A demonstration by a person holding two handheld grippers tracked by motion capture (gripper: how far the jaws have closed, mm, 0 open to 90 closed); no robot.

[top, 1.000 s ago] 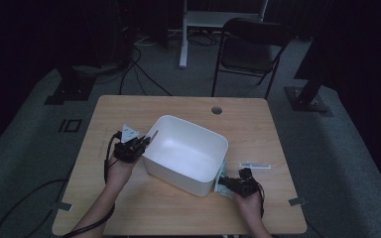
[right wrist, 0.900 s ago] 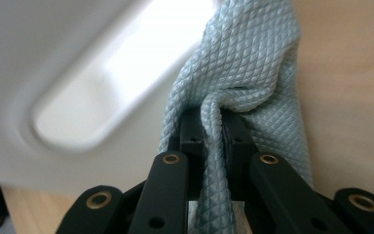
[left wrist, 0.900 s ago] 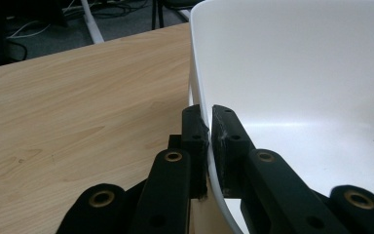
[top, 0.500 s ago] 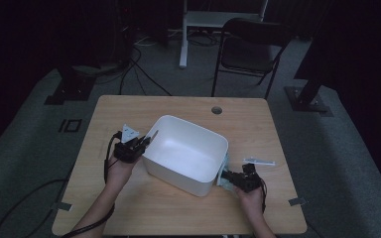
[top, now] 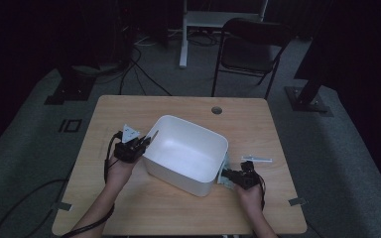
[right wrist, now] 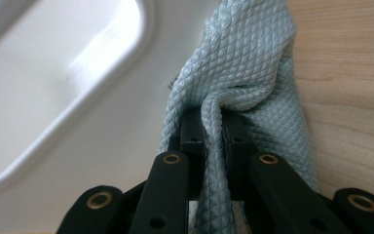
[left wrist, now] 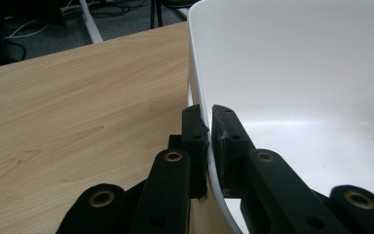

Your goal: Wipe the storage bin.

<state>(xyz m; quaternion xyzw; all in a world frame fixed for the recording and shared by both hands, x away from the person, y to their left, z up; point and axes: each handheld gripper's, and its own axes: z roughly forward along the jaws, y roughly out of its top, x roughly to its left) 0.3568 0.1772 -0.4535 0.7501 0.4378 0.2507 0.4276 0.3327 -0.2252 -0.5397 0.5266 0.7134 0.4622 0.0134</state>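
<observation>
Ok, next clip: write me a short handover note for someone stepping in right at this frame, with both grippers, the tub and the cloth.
Left gripper: shut on the rim of the white tub, one jaw outside the wall, one inside.
Right gripper: shut on a fold of the light blue cloth, which lies against the tub's outer wall on its right side.
The tub sits upright mid-table and looks empty inside. A small pen-like item lies on the table just beyond the right gripper.
Done: tub steadied, cloth gripped and at the wall.
Left, as it looks: wipe the tub with the cloth while the left gripper holds it.
</observation>
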